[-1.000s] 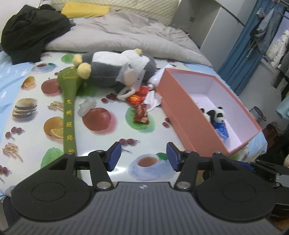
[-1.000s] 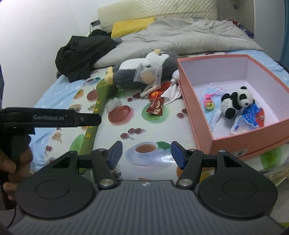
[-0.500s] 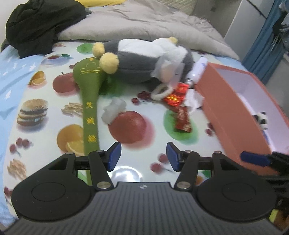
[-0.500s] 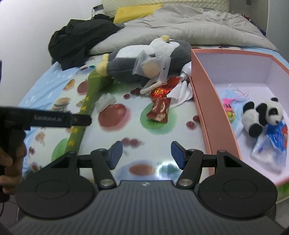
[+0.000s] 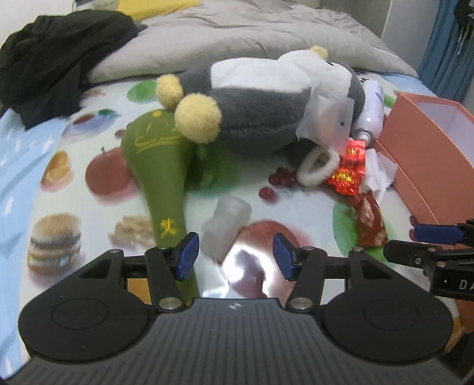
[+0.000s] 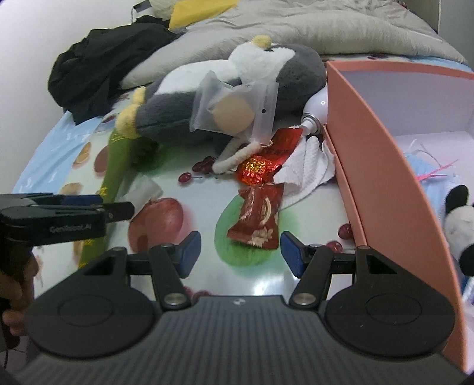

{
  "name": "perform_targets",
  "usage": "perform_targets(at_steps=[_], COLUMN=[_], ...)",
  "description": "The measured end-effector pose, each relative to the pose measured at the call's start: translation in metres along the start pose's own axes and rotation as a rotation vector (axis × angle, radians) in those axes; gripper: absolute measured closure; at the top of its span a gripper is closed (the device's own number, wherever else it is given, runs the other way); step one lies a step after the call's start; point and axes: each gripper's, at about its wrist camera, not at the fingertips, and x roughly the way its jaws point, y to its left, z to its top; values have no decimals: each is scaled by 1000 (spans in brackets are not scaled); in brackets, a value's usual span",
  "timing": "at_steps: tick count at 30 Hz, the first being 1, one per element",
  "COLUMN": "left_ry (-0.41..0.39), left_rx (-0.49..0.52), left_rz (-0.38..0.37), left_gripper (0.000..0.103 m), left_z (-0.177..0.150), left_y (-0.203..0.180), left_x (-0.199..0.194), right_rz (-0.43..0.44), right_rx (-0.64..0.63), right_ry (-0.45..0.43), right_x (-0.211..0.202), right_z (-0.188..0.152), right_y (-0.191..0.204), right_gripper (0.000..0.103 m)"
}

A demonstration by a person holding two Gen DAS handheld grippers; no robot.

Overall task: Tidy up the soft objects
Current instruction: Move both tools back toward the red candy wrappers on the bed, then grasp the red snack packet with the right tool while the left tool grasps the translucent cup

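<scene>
Black clothes (image 5: 53, 59) heaped at the bed's far left, touching my grey duvet (image 5: 237, 32). Yellow pillow (image 6: 204, 9) behind that. Blue curtain (image 5: 444, 50) far right; fruit-print sheet (image 5: 59, 189) covers the bed.

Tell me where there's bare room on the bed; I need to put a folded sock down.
Freest is the printed sheet left of the green pillow, toward the black clothes. A smaller patch lies between the red snack packet and the pink box. It is crowded around the stuffed penguin, where the hair tie, wrappers and tissue pile up.
</scene>
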Motion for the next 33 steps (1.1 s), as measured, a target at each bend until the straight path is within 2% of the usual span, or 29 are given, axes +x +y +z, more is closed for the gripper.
perform_targets(at_steps=[7,13,15,17,20,26,33], left_ry=[-2,20,30,31,45,36,29], left_rx=[51,45,27,17,-13,-66,-106], left_rz=[5,5,-2,-15,-38,-42,-48], left_gripper=[42,44,48,52,62,78,80], left_z=[16,18,16,16,15,17,9], left_y=[3,9,12,12,13,12,8], left_x=[31,50,55,57,61,54,31], right_rz=[-11,-31,-34,-39,-23,-4,3], right_rx=[11,11,-1,-3,-8,-44,-50], right_ry=[7,28,42,51,57,63,53], right_x=[28,46,50,53,53,48,28], right_z=[12,16,15,15,13,10,4], right_y=[-2,-2,-2,-2,-3,1,4], right_gripper=[41,42,47,48,62,64,64])
